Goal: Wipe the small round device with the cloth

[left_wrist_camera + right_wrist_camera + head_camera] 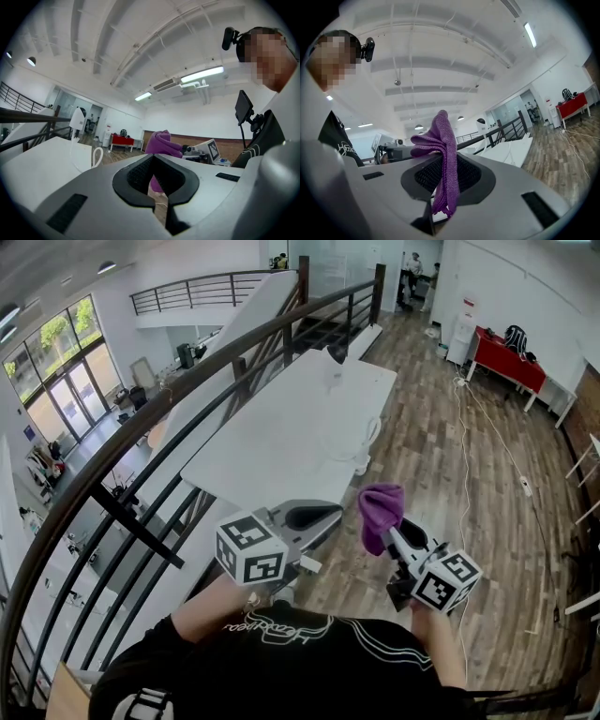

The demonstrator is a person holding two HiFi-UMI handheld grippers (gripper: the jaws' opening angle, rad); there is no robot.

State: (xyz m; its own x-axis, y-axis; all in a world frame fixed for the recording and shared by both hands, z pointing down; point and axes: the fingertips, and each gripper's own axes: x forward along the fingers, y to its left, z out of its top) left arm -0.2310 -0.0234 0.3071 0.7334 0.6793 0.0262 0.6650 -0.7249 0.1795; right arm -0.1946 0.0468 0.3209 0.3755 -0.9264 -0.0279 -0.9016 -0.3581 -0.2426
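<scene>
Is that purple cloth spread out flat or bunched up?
Bunched up. The purple cloth is gathered in crumpled folds, pinched between the jaws of the right gripper, with nothing laid flat.

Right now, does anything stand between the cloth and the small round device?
Nothing visible blocks it. The right gripper holds the purple cloth off the near end of the white table; the small round device stands at the far end, with bare tabletop between. Only a white cable loops along the right edge.
</scene>
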